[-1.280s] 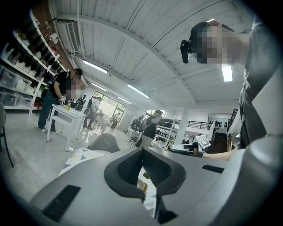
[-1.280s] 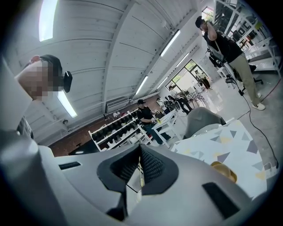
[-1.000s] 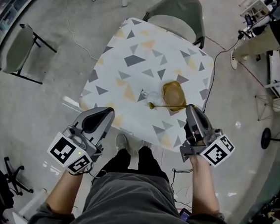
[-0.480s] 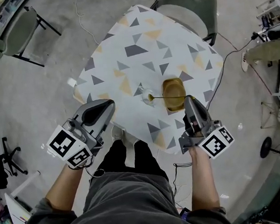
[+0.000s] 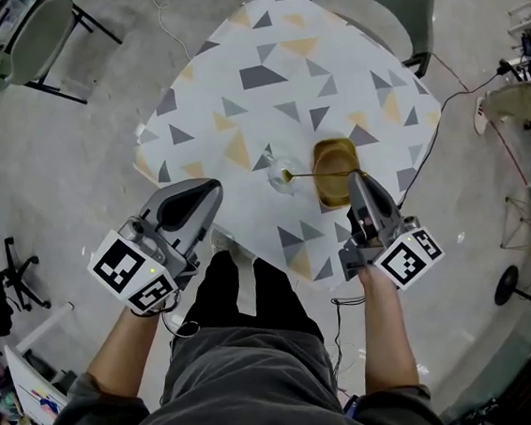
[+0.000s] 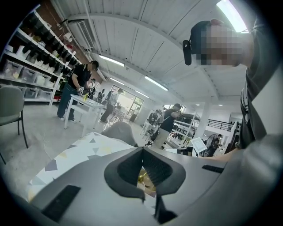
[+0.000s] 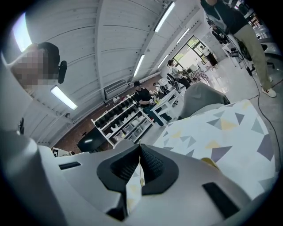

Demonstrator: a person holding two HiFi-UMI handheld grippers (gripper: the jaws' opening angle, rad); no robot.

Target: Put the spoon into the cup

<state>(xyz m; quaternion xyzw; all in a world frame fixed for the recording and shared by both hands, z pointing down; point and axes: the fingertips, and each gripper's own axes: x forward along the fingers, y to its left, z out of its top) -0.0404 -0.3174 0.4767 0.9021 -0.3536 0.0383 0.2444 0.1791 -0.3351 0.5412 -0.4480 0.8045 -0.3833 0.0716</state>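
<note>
A clear glass cup (image 5: 279, 183) stands on the patterned table (image 5: 235, 106) near its front edge. My right gripper (image 5: 356, 179) is shut on the handle end of a gold spoon (image 5: 318, 174). The spoon lies level across a yellow-brown dish (image 5: 333, 157), and its bowl sits at the cup's mouth. In the right gripper view a thin gold sliver shows between the shut pads of the right gripper (image 7: 140, 149). My left gripper (image 5: 208, 190) hangs off the table's front-left edge, shut and holding nothing. Through its left gripper (image 6: 142, 151) notch a bit of gold shows.
Two grey chairs stand by the table, one at the far side (image 5: 385, 1) and one at the far left (image 5: 43, 27). Cables trail on the floor at the right (image 5: 443, 108). People and shelves fill the room behind, seen in the gripper views.
The spoon's bowl has moved from just in front of the cup to its mouth, carried by the right gripper. Both grippers have sunk a little toward the table.
</note>
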